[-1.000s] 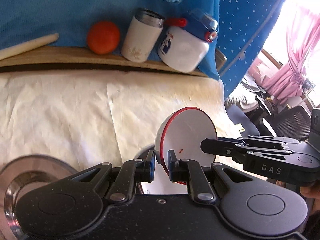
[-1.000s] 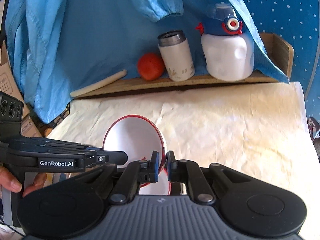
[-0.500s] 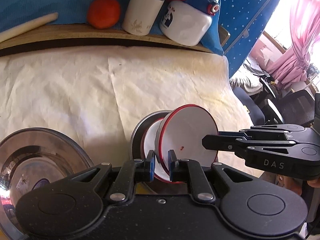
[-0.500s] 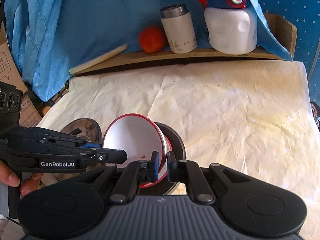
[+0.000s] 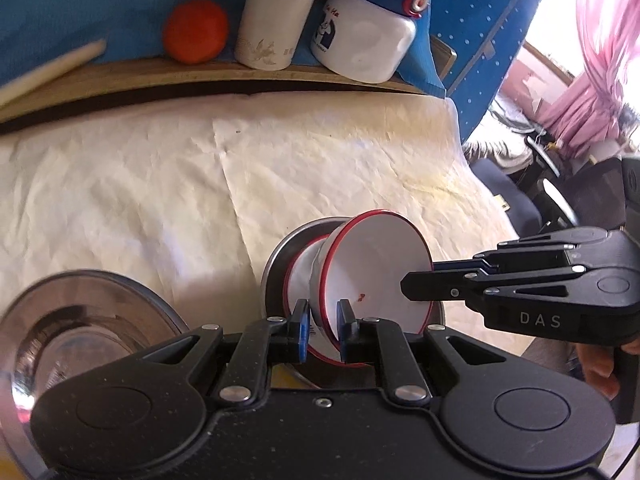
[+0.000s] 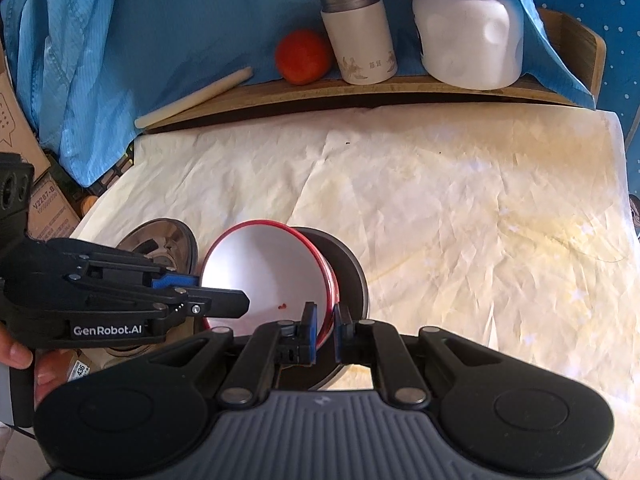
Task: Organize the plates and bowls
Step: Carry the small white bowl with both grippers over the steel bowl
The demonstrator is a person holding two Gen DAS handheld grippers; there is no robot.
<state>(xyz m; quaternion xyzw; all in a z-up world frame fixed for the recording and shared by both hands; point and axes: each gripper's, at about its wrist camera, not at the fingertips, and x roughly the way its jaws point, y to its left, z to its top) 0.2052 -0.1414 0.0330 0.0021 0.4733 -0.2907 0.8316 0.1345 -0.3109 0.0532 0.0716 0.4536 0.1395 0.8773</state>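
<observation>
Both grippers pinch the rim of one white bowl (image 5: pixel 372 276) with a red edge: the left gripper (image 5: pixel 323 330) is nearly closed on its near rim, and the right gripper (image 6: pixel 325 330) is likewise clamped on the opposite rim. The bowl tilts over a second red-rimmed bowl (image 5: pixel 300 276) nested in a steel bowl (image 6: pixel 348 276) on the pale cloth (image 6: pixel 460 208). A larger steel bowl (image 5: pixel 80 328) sits just left of them, while a tomato (image 6: pixel 303 56), a flask (image 6: pixel 358 36) and a jug (image 6: pixel 468 28) stand on the shelf (image 6: pixel 400 92) behind.
</observation>
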